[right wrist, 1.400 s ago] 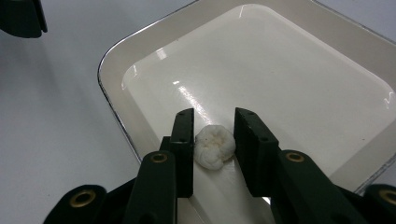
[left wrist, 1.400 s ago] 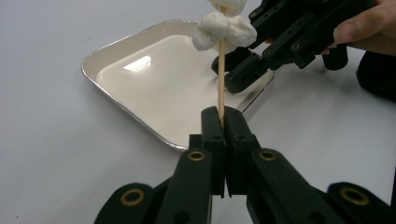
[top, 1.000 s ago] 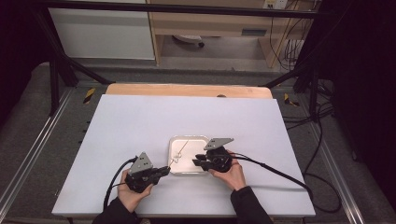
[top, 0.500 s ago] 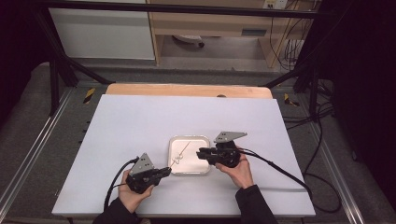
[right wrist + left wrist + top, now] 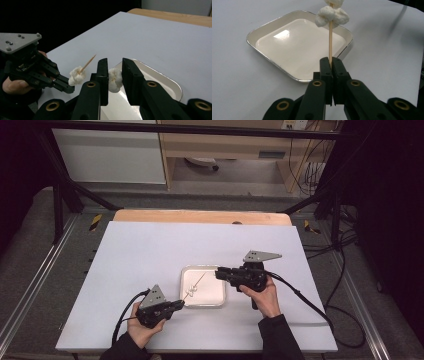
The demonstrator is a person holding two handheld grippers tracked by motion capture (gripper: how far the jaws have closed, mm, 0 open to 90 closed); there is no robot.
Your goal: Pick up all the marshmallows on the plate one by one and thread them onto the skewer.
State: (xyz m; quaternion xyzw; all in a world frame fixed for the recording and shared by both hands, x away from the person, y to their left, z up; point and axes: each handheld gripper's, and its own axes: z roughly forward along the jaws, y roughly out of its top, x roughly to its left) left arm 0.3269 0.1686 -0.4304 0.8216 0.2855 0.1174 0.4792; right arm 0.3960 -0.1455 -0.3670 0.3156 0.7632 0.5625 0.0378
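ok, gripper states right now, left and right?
Left gripper: closed on the wooden skewer, white pieces threaded on it.
Right gripper: closed on a white piece, above the tray.

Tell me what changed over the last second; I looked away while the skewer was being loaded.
The right gripper, its jaws just closing on a white marshmallow piece, rose off the tray and drew away to the tray's right edge. The left gripper stayed put, shut on the wooden skewer with marshmallows already threaded, its tip over the tray. The tray did not move.
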